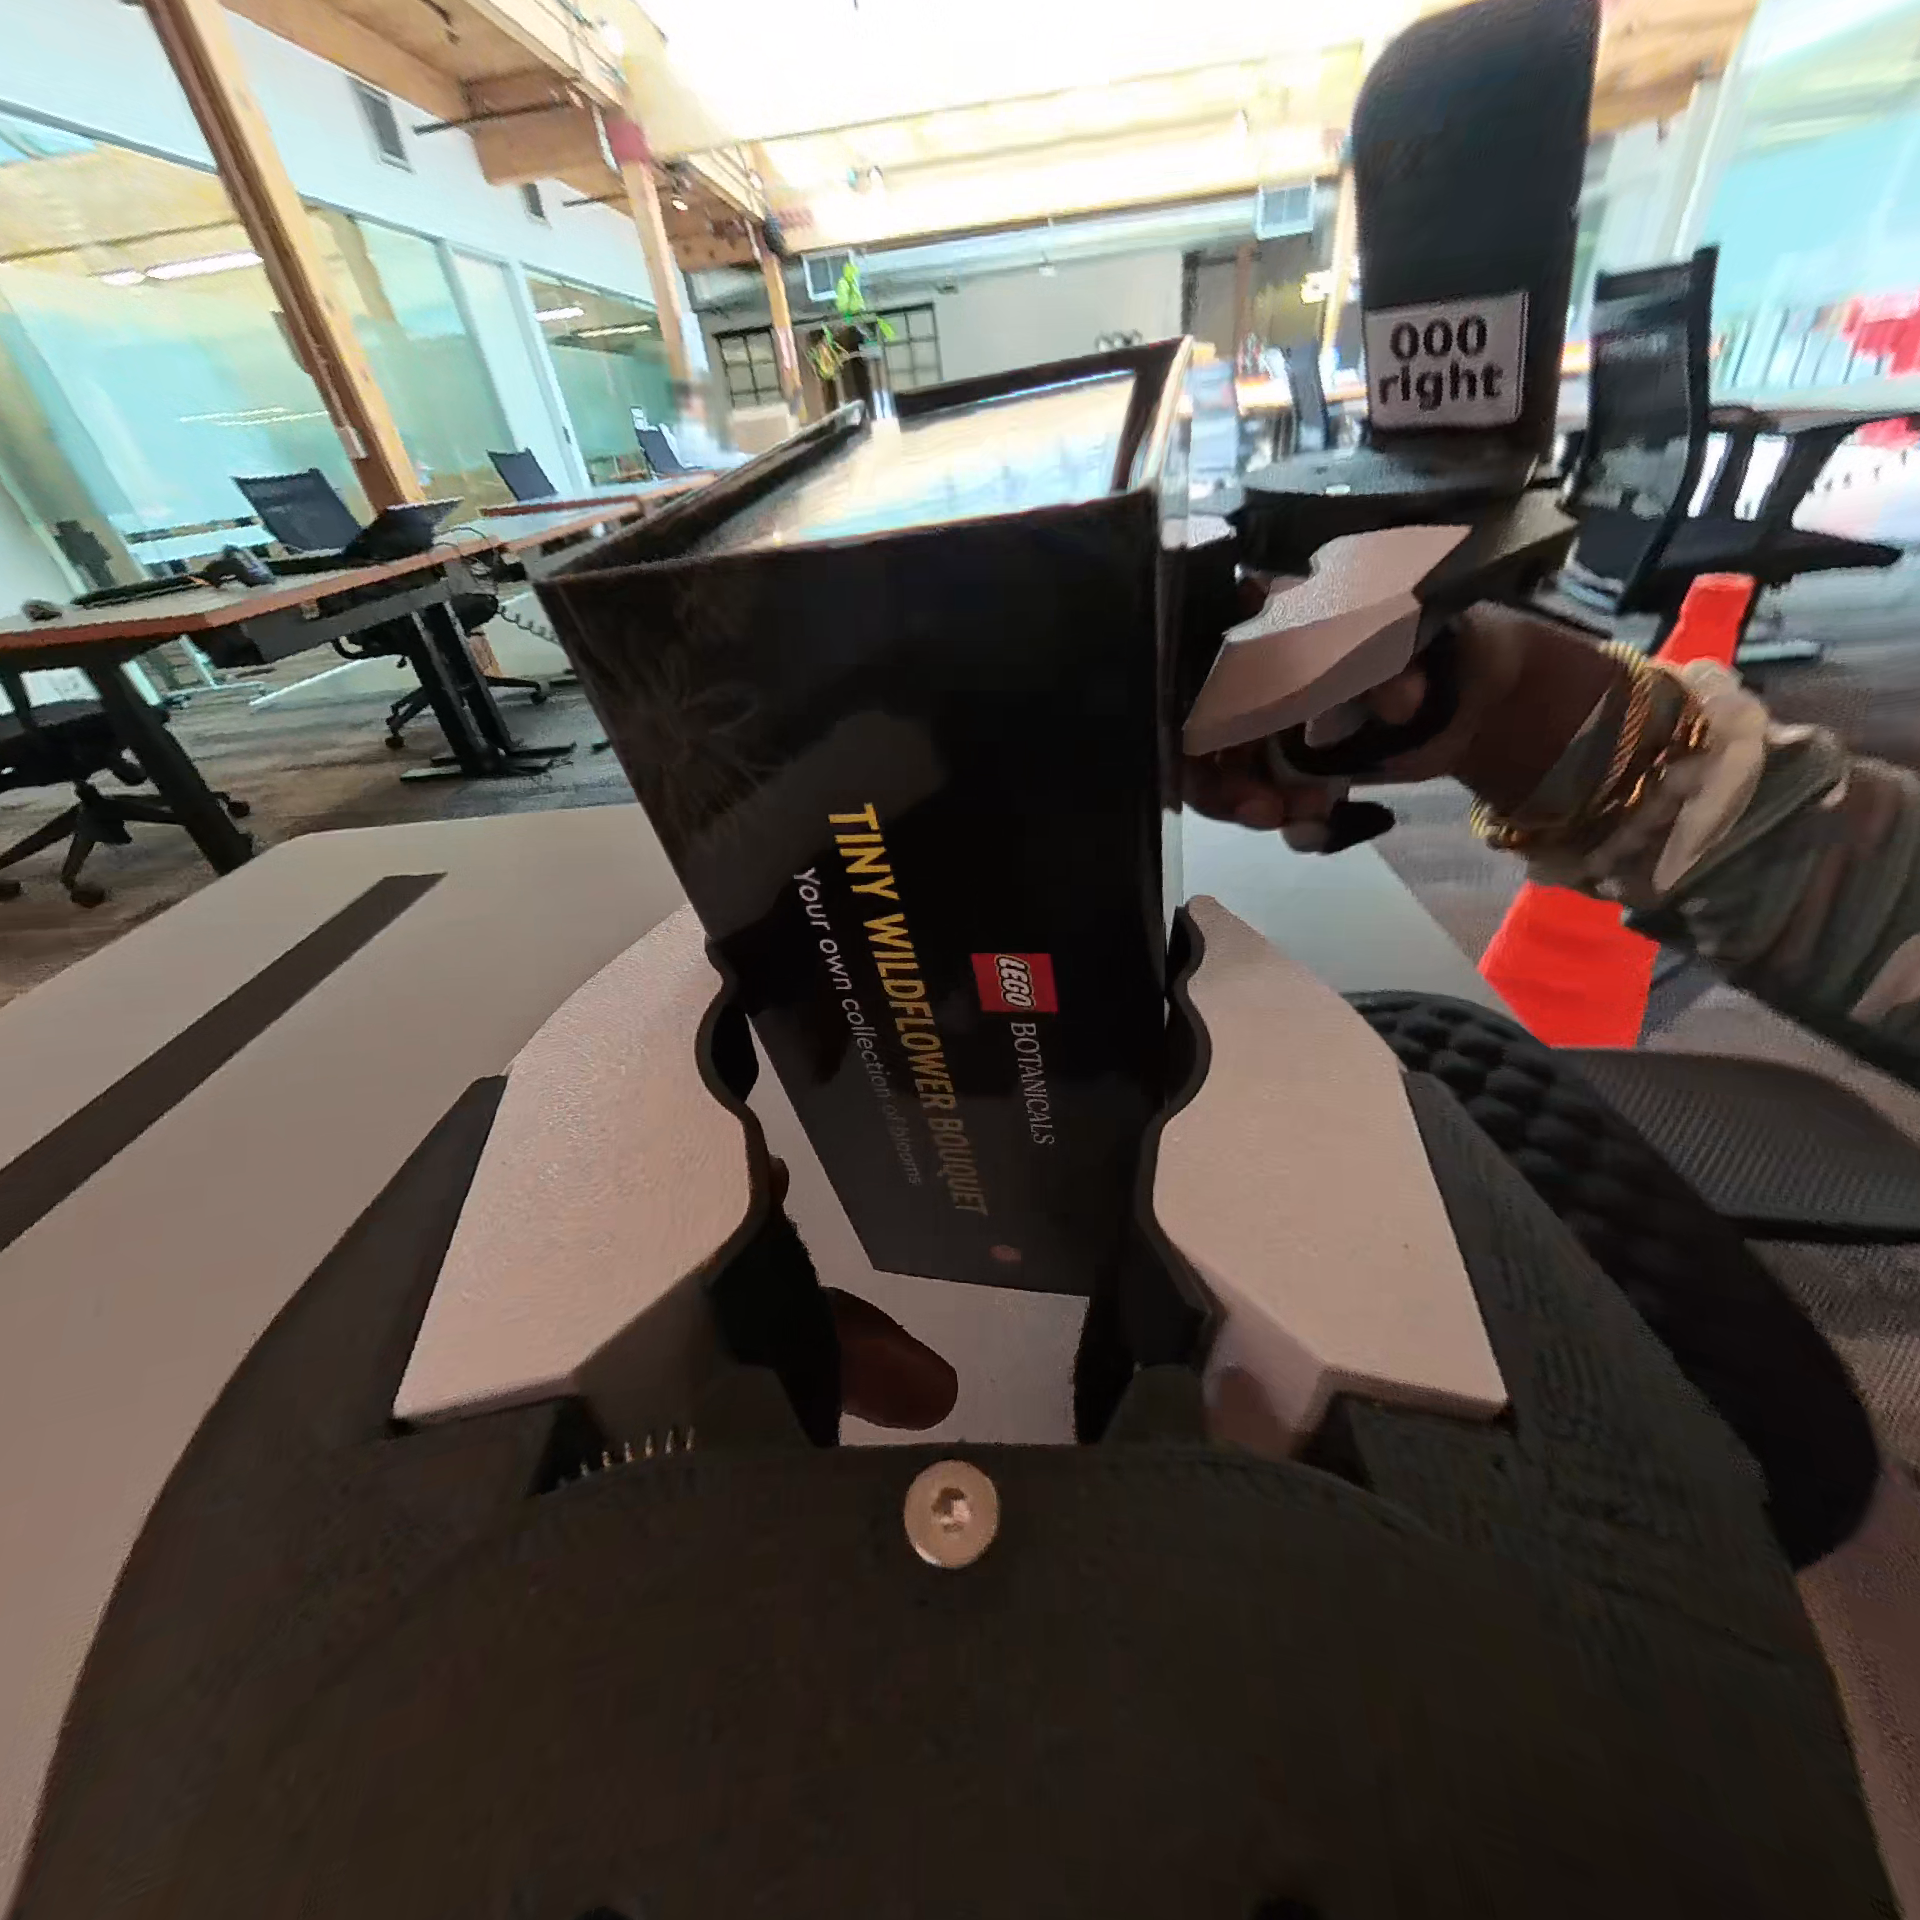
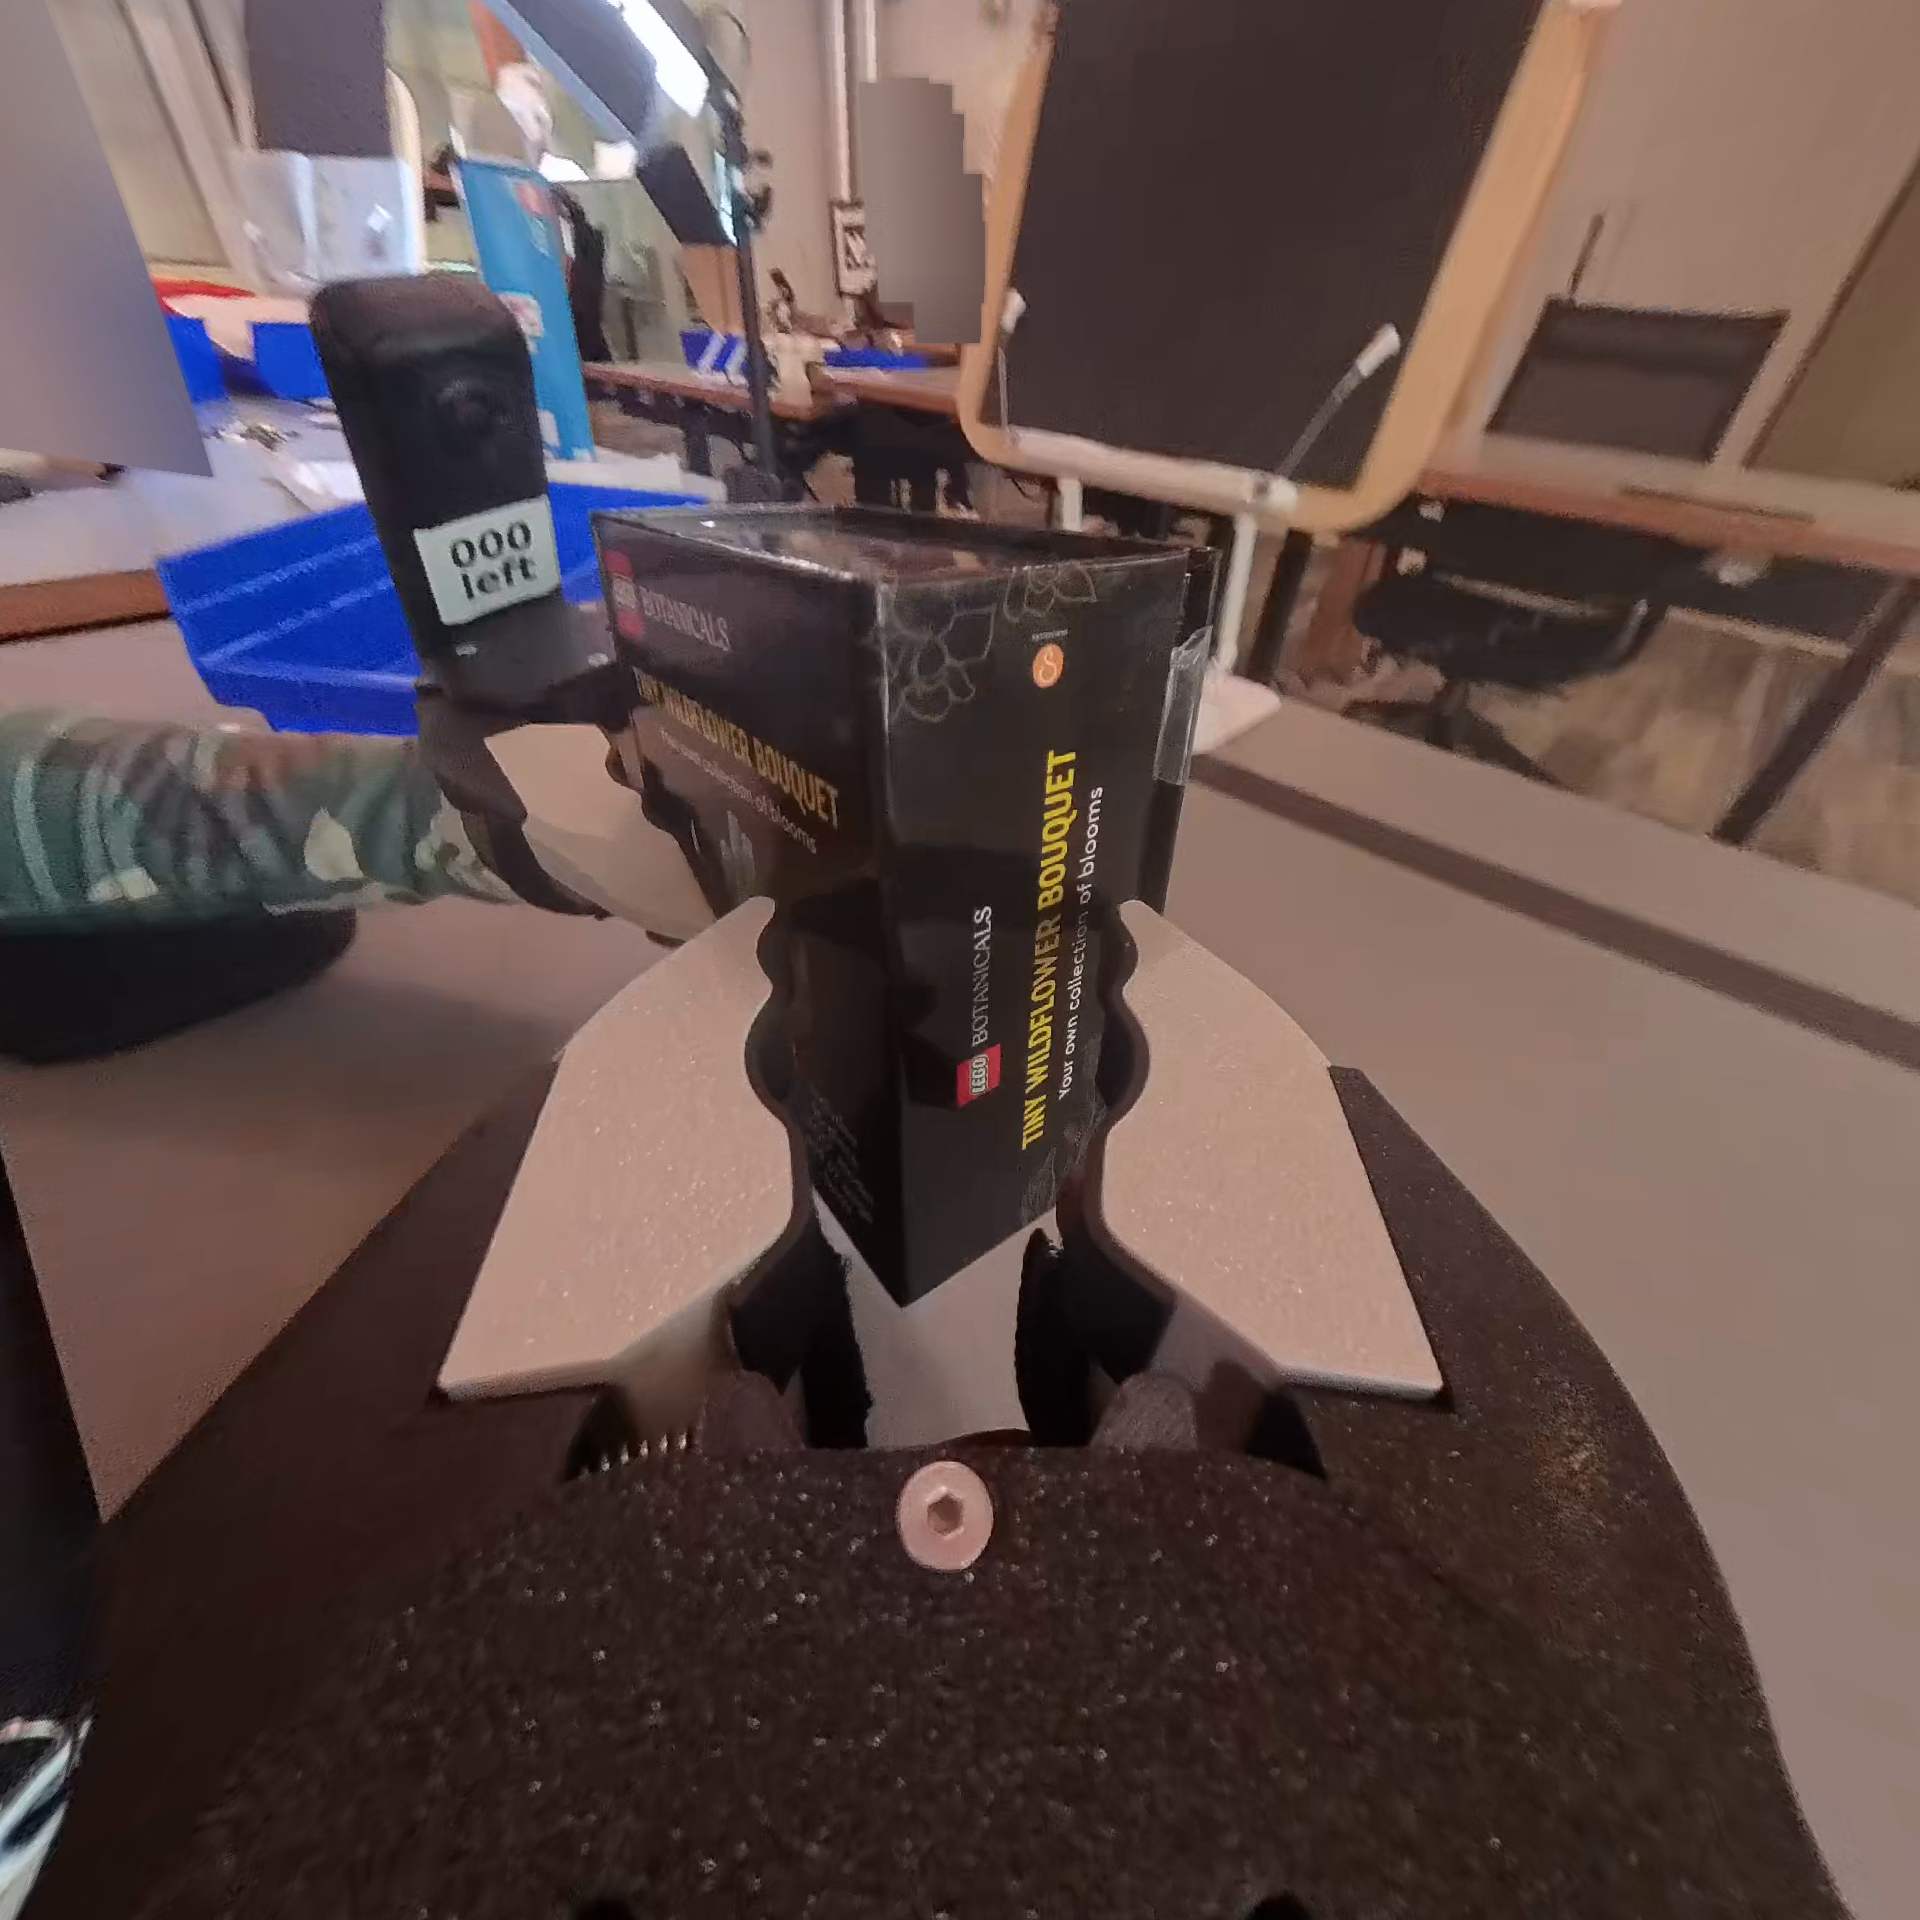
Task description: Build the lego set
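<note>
**Lego box clamped from both ends above the table**

Open-plan office was seen behind the work area: desks, black chairs, glass partitions, wooden beams. A pale grey table with a dark strip was seen under both grippers.

A black lego box with yellow and white print and a red logo was held clear of the table, tilted, one lower corner pointing down between the fingers in each wrist view. Clear tape was seen on one edge of the box.

Left gripper: jaws were closed partway onto the near end of the box, both pale finger faces pressed against its sides. Grip was seen clearly.

Right gripper: jaws were likewise closed partway on the opposite end, box wedged between the wavy inner pads. In the left wrist view the right gripper was seen at the far right side of the box, a hand with gold bracelets wrapped on its handle.

In the right wrist view the left gripper's camera body with a white label was seen at the box's left end, a patterned green sleeve behind it.

An orange cone was seen past the table edge, a blue bin farther back on another desk, a black mesh chair back near the left gripper.
</note>
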`<action>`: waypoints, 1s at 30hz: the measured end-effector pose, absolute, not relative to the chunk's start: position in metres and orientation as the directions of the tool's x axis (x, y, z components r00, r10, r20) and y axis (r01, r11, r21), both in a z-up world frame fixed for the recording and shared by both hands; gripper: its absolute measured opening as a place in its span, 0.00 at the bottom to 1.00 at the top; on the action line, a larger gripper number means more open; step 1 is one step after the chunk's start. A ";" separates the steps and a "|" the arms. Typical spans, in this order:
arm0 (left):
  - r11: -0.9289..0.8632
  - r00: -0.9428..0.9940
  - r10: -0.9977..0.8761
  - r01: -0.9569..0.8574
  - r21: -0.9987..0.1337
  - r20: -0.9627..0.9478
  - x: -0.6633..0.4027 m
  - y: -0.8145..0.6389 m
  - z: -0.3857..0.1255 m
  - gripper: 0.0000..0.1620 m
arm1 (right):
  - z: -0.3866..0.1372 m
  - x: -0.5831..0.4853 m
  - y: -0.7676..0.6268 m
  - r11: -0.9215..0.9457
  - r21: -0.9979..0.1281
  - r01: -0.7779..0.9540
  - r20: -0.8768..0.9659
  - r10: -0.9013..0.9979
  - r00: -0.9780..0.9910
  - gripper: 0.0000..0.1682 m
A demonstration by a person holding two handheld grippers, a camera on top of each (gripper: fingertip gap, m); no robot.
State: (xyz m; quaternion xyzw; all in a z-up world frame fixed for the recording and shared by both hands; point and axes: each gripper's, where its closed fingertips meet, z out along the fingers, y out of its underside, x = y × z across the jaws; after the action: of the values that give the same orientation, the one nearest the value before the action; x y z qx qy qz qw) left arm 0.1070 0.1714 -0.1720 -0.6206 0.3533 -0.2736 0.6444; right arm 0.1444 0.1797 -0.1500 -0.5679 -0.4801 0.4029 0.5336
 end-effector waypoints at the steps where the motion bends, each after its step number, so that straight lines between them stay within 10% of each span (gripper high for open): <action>1: 0.069 0.615 -0.784 -0.051 -0.996 -0.085 0.097 0.167 -0.166 0.47 | -0.142 0.134 0.175 0.042 -0.994 0.099 0.060 0.979 0.192 0.34; 17: -0.003 0.585 -0.790 0.296 -0.955 0.184 0.003 0.085 -0.152 0.46 | -0.134 0.004 0.104 -0.027 -0.999 0.031 -0.032 0.984 -0.177 0.51; 30: 0.044 0.713 -0.677 -0.208 -0.977 -0.182 -0.020 0.085 -0.191 0.48 | -0.156 -0.014 0.095 0.166 -0.974 -0.152 0.207 0.926 -0.317 0.49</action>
State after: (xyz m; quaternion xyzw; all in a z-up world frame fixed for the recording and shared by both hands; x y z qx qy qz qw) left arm -0.0204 0.0852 -0.1912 -0.6666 0.3319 -0.1830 0.6419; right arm -0.0145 0.0950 -0.1556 -0.3275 -0.5904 0.5567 0.4839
